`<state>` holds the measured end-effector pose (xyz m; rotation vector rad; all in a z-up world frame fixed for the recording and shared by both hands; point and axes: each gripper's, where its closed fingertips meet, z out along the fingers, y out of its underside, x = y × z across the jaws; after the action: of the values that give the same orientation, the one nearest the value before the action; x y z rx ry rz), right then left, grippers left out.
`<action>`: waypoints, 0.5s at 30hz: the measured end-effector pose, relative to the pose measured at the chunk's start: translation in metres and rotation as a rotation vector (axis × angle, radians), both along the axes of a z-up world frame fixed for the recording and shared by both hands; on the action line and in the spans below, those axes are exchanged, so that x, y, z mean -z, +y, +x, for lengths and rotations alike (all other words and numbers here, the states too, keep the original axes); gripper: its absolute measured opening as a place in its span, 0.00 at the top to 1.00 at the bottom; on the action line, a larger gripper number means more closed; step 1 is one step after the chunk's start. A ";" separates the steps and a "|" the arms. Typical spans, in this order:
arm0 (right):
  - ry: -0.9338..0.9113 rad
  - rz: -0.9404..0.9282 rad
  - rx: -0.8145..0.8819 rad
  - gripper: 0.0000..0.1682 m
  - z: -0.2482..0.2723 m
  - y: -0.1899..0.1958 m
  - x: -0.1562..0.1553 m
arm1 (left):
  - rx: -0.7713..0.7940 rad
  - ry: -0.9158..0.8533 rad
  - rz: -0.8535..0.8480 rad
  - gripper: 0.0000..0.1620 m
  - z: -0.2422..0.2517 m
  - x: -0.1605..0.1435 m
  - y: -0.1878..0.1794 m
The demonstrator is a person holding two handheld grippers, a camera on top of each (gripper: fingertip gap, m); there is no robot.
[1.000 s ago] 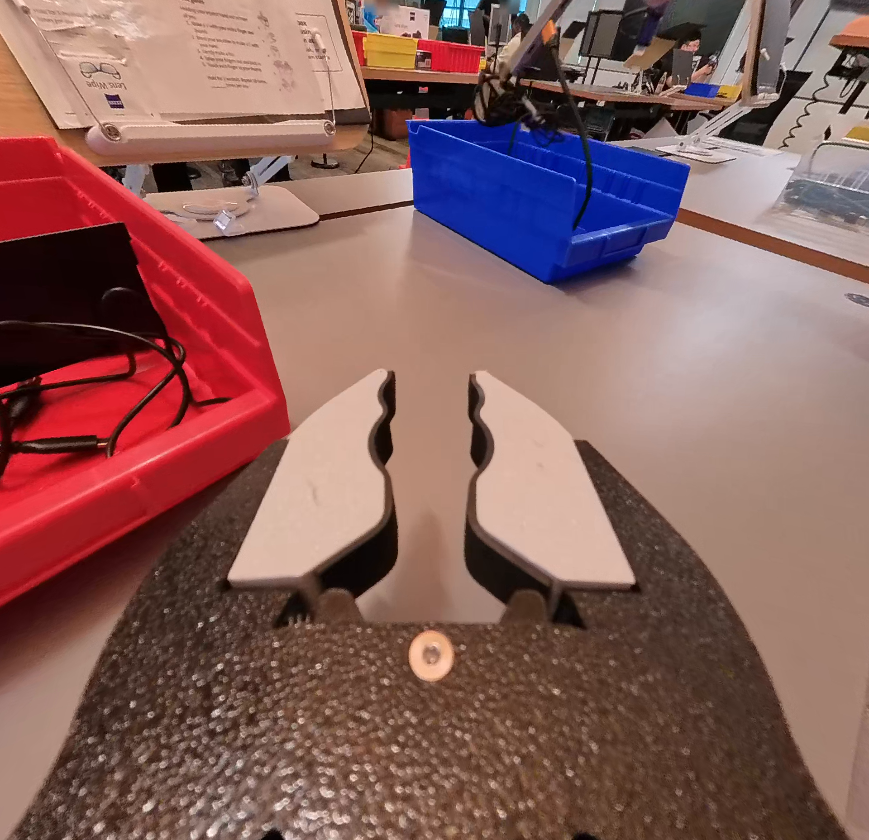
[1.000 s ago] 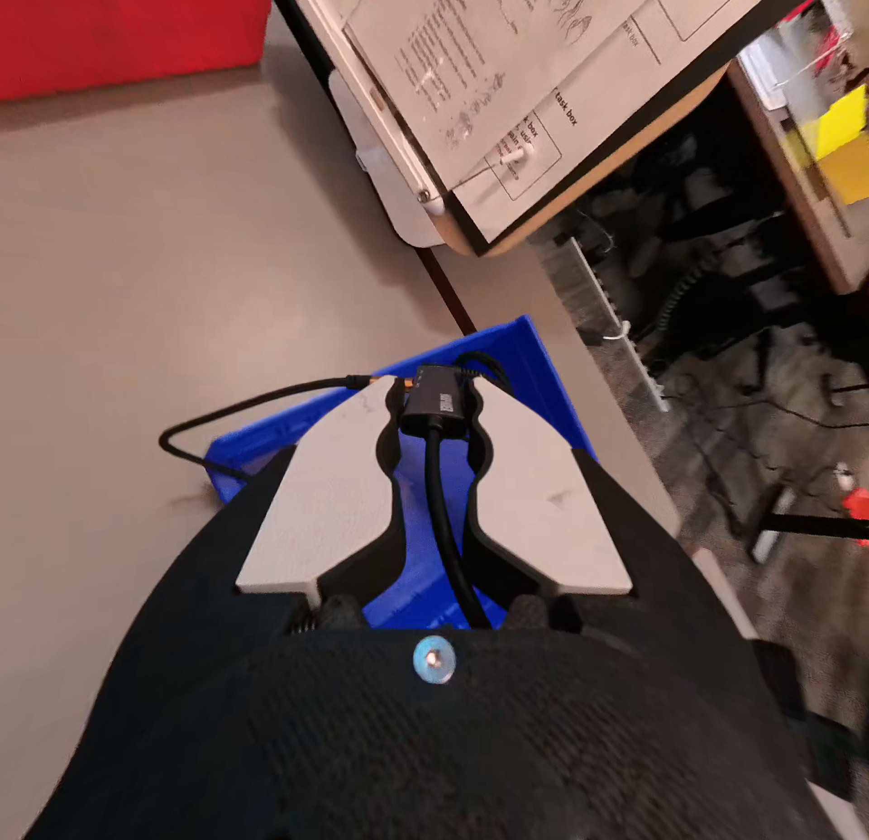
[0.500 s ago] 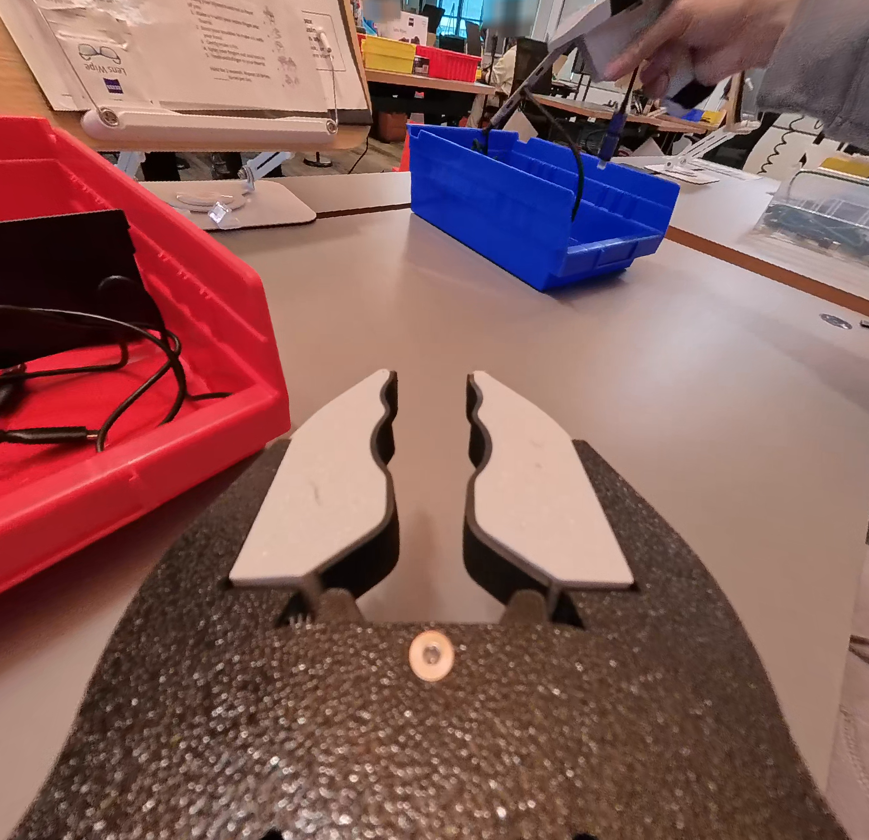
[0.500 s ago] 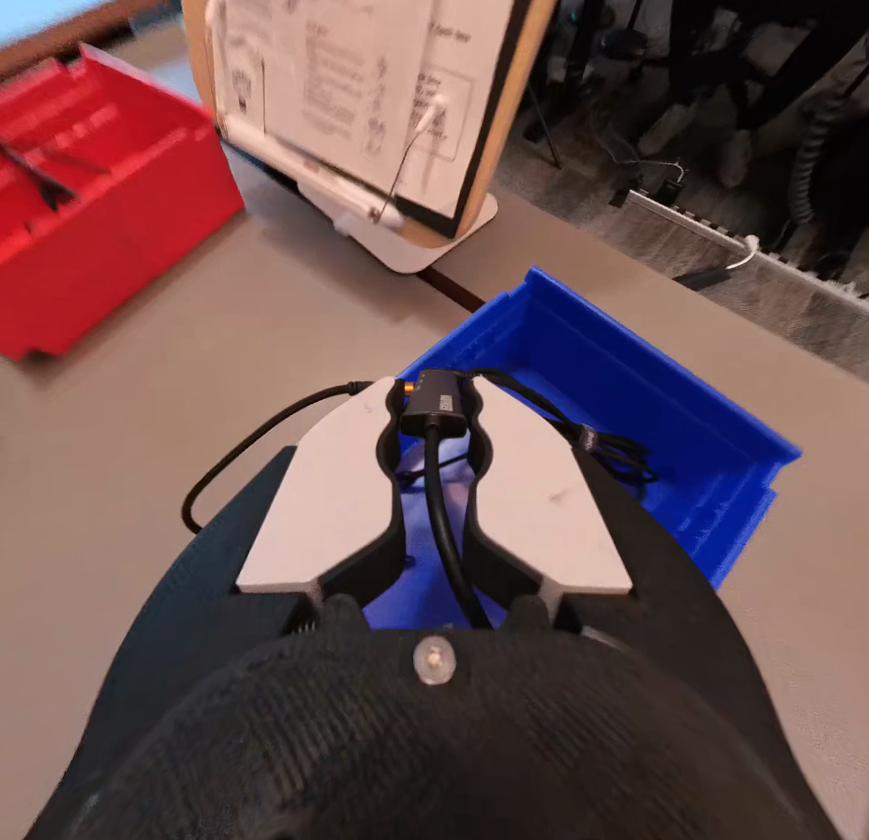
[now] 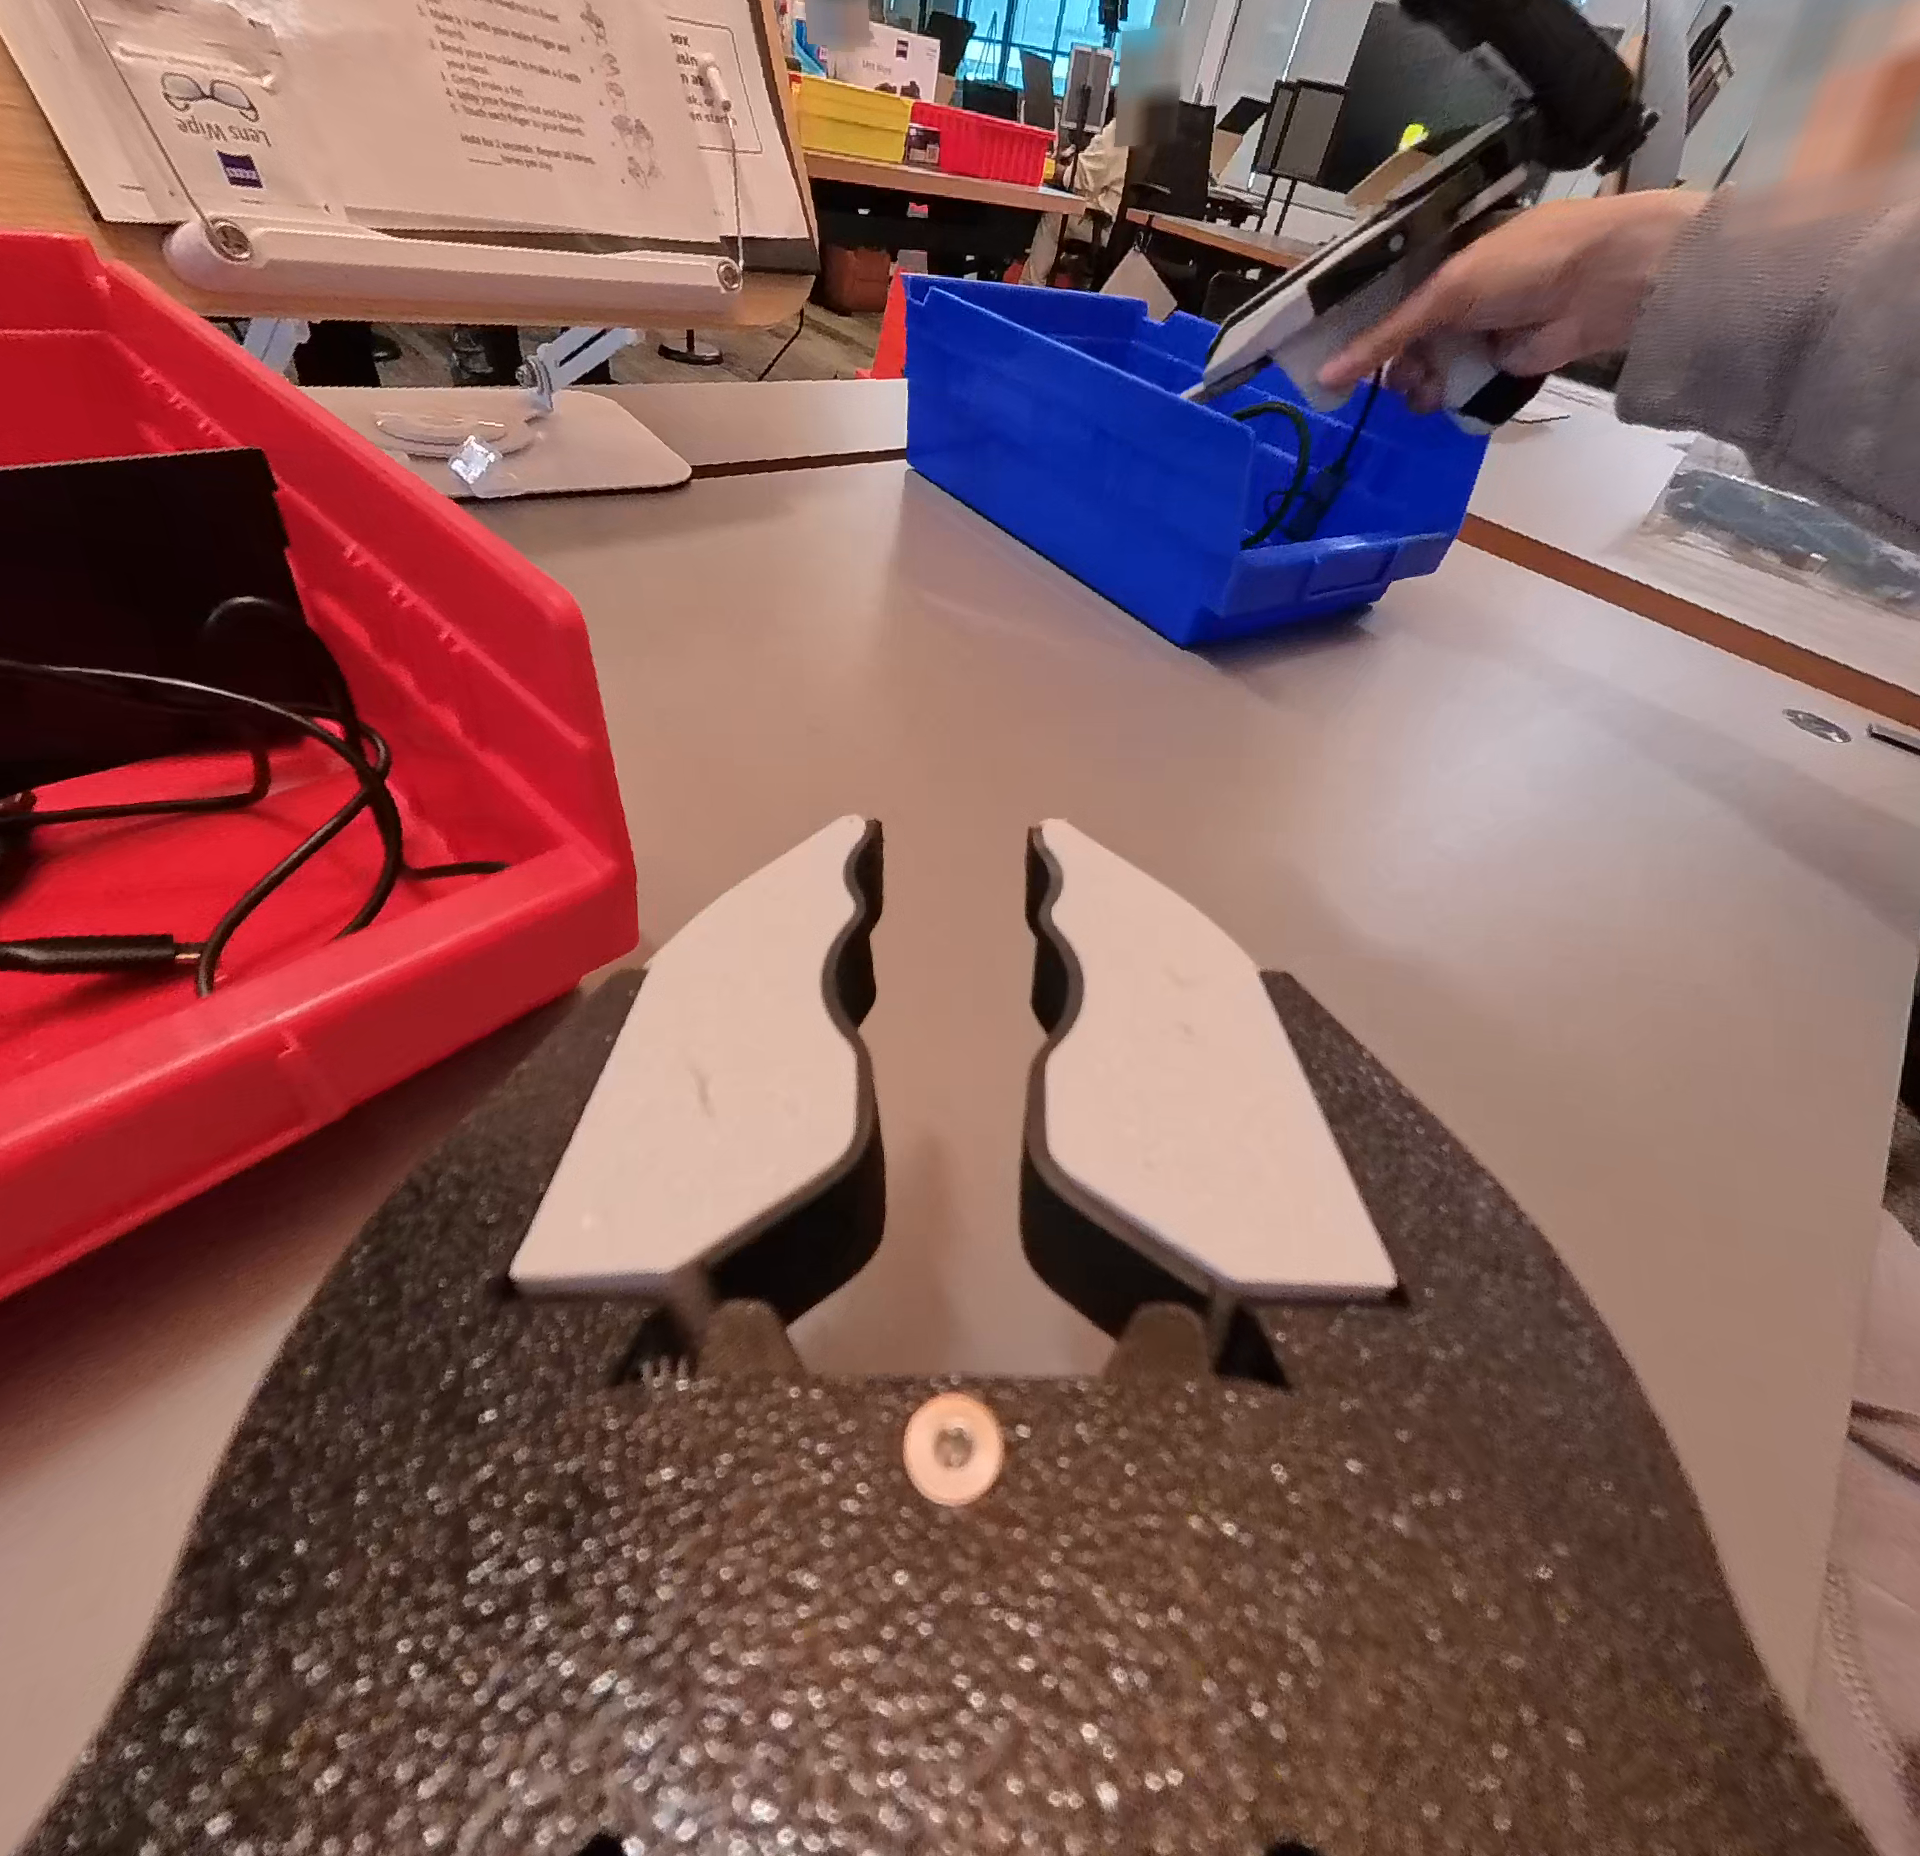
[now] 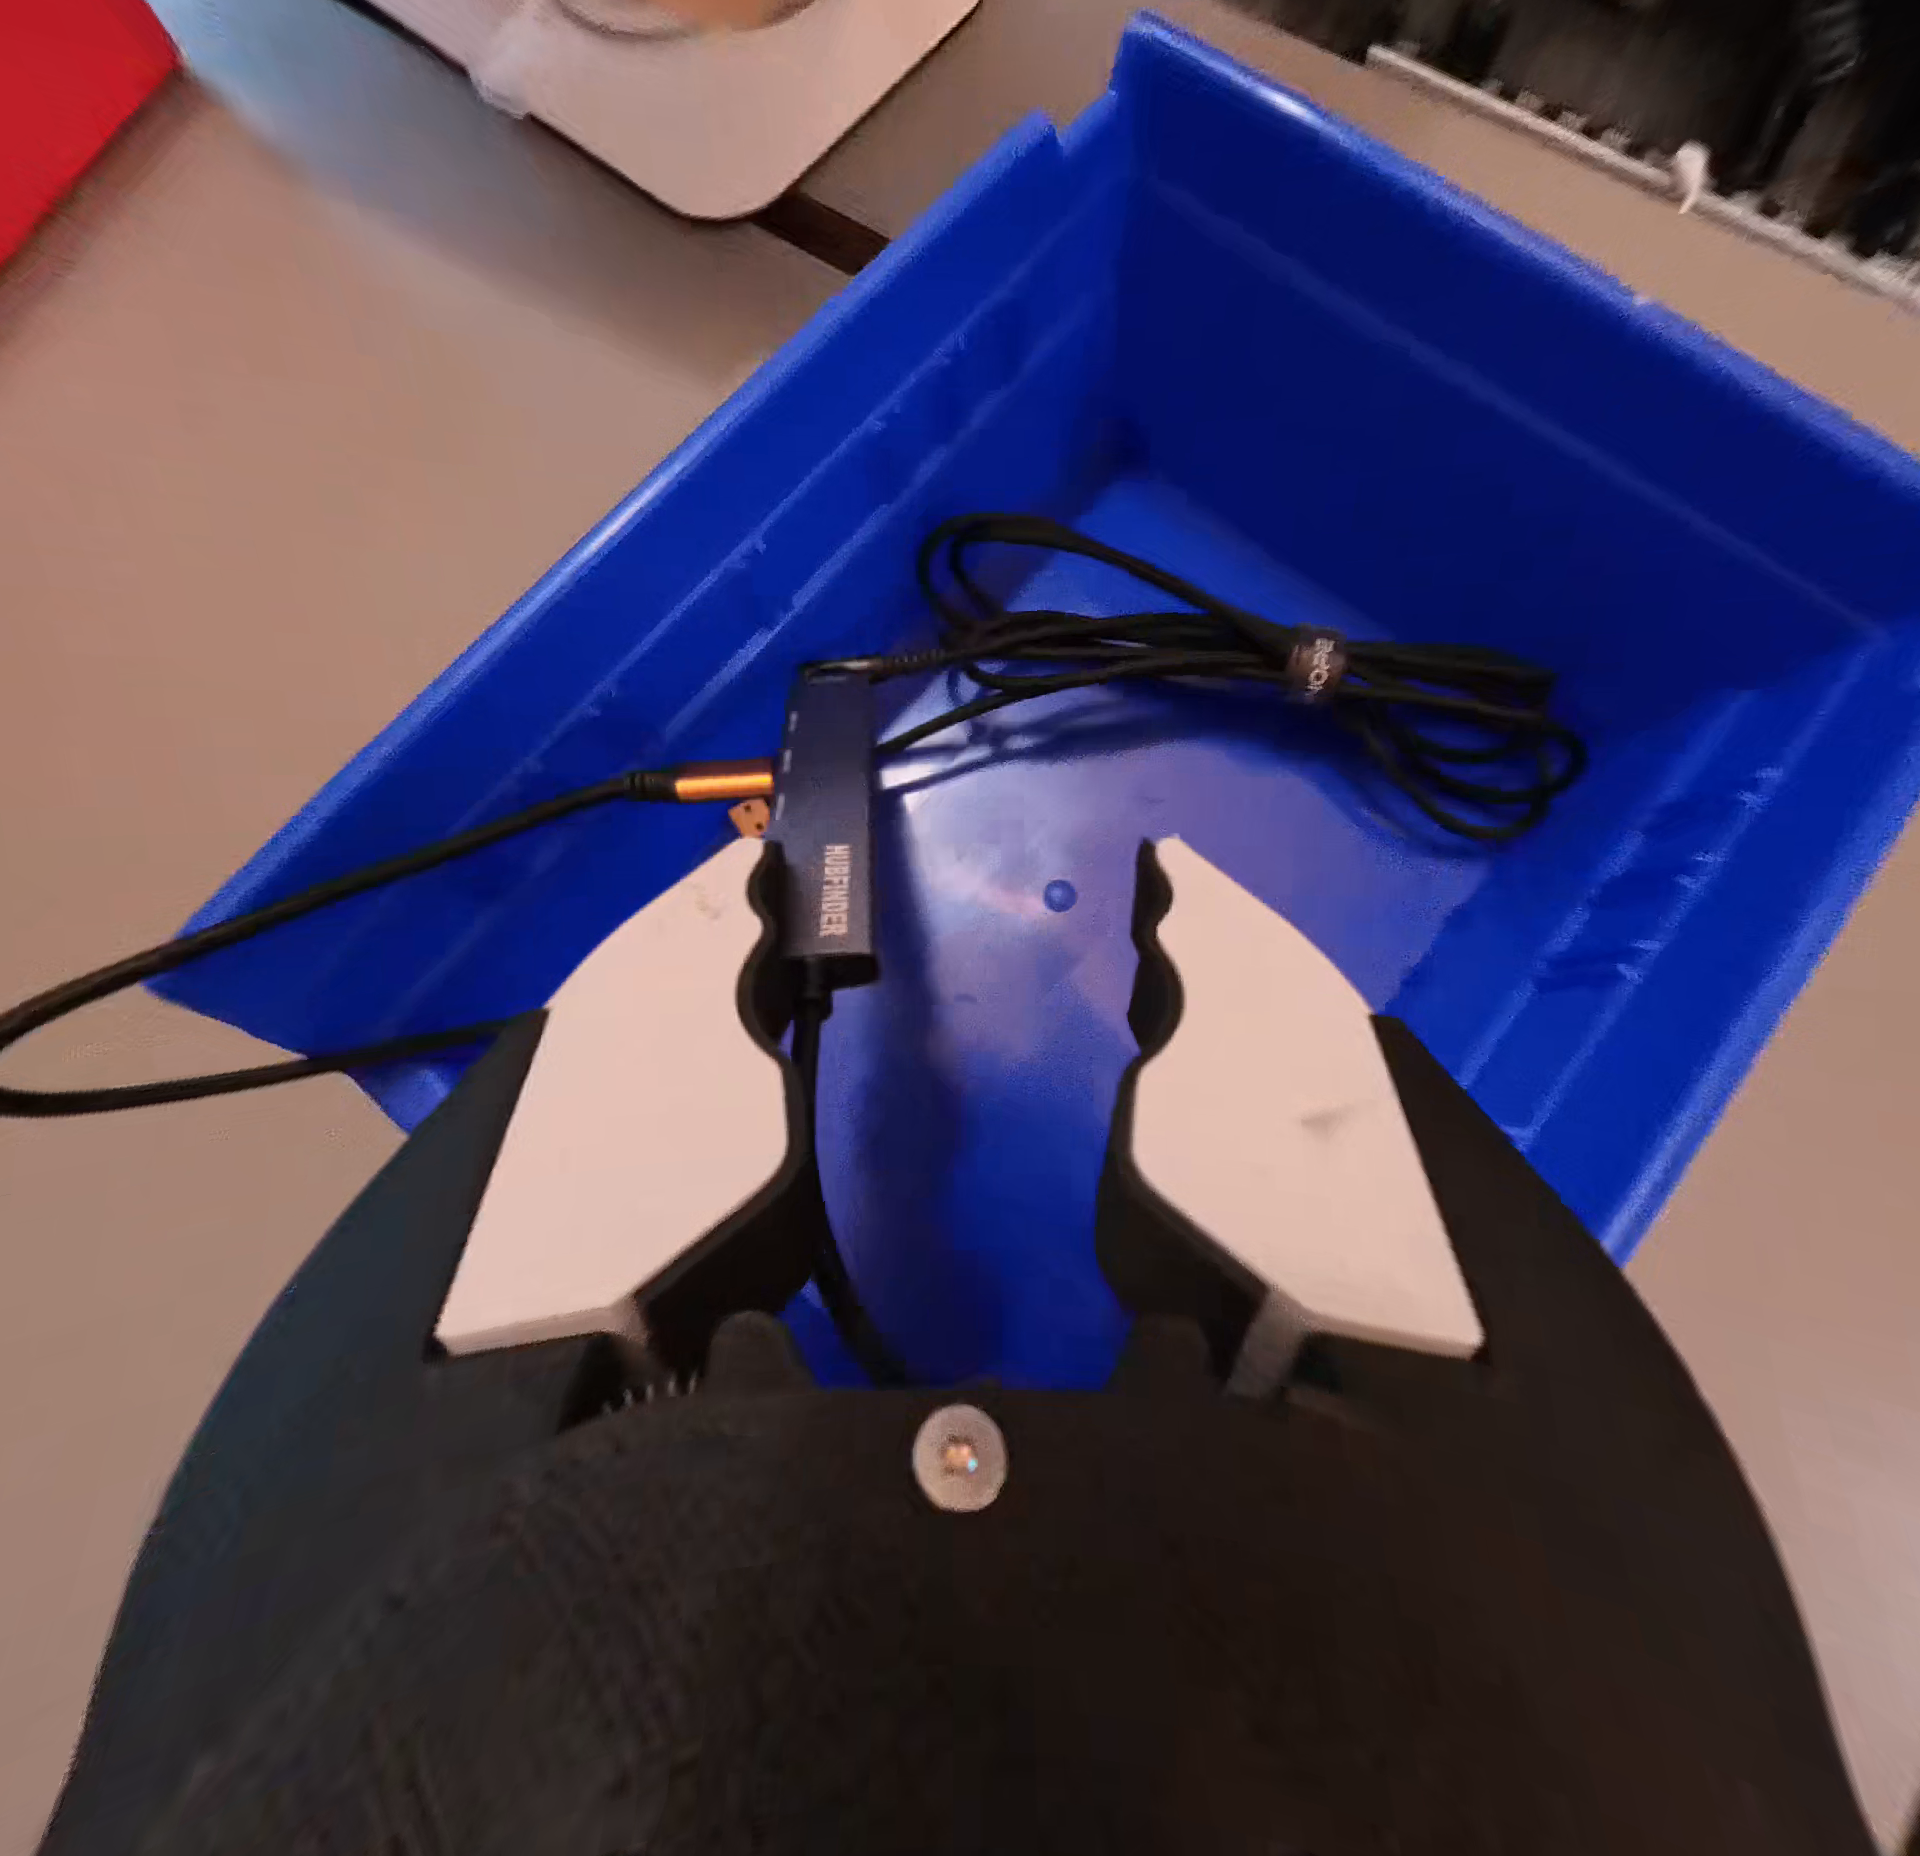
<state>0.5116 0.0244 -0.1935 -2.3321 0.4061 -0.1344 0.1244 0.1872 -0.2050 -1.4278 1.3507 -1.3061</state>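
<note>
Over the blue bin point(image 6: 1455, 372), the right tongs point(image 6: 951, 861) stand spread wide, pinching nothing. A dark slim hub point(image 6: 831, 830) lies against the inner edge of their left finger point(image 6: 644, 1058), tilted down into the bin; whether it rests on the bin's floor I cannot tell. A black cable with an orange plug point(image 6: 717, 780) enters the hub's side at about 9 o'clock and trails out over the bin's wall onto the grey surface point(image 6: 312, 456). Another black lead point(image 6: 831, 1183) runs from the hub's near end back between the fingers. At 2 o'clock from the tongs a bundled black cable point(image 6: 1299, 663), tied with a dark strap, lies on the bin's floor. At 11 o'clock, beyond the bin, sits the pale base of a stand point(image 6: 727, 92).

In the left wrist view, the left tongs point(image 5: 954, 840) hover low over the bare surface point(image 5: 1351, 923), slightly parted with nothing between them. At 9 o'clock, just beside them, is a red bin point(image 5: 436, 663) holding loose black cables point(image 5: 312, 767) and a black box point(image 5: 135, 580). At 1 o'clock, well apart, stands the blue bin point(image 5: 1081, 476), with the right tongs point(image 5: 1205, 388) dipping into it, held by a hand point(image 5: 1496, 300). At 11 o'clock a document stand point(image 5: 436, 144) carries printed sheets.
</note>
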 end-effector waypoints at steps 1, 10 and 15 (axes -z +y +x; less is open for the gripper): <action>-0.044 -0.007 -0.001 0.59 0.001 -0.002 -0.005 | 0.000 0.000 -0.002 0.84 0.000 0.000 0.000; -0.217 0.323 0.137 0.48 -0.046 -0.028 -0.095 | 0.001 -0.008 0.024 0.84 0.000 -0.001 -0.002; -0.233 0.566 -0.015 0.52 -0.151 -0.013 -0.074 | 0.007 -0.025 0.090 0.83 -0.006 -0.013 -0.003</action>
<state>0.3604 0.0110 -0.1197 -1.7392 0.2662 -0.2465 0.1184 0.1839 -0.1922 -1.3426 1.3816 -1.2480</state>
